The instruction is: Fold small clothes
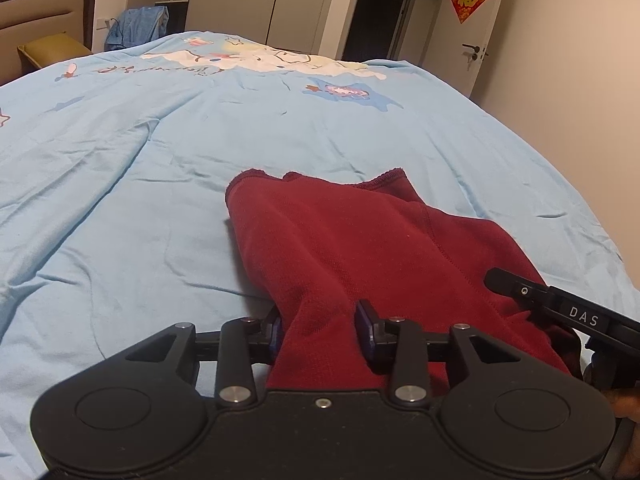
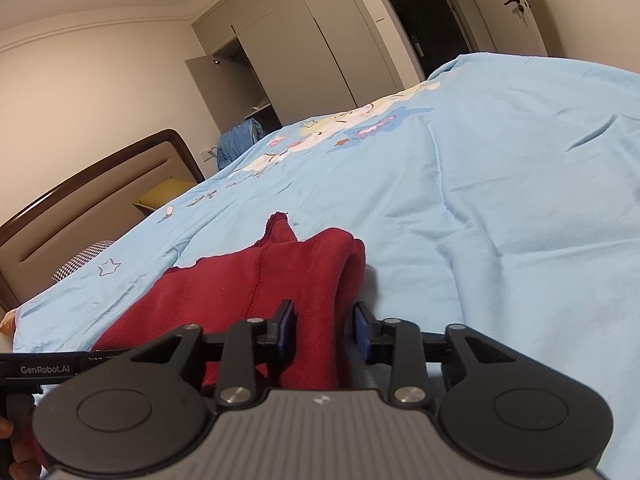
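left gripper (image 1: 320,330): i am seeing its two blue-padded fingers (image 1: 365,326) standing either side of a bunch of the red garment (image 1: 340,240). cloth is filling the gap and running back under the body, so i am reading this as a clamp on the garment's near edge, left end.
red garment: it is lying on the blue bed cover (image 1: 140,200), near the edge closest to me, with its near edge gathered up into both grippers. the far end is trailing on the cover in loose lobes with a stitched hem showing.
long axis: i am judging it as running away from me towards the far side of the bed, near edge raised, far end resting. a seam is running along that same line in both views.
why held so: two grips along one edge are keeping it spread and taut, which i am taking as set-up for carrying that edge over the rest in a fold.
right gripper (image 2: 325,330): its pads are pinching a thick doubled fold of the same garment, so it is closed on cloth. in the left view its black arm is crossing the garment's right side.
bed cover: wrinkled, cartoon print further off; the garment is well apart from the headboard (image 2: 80,200).
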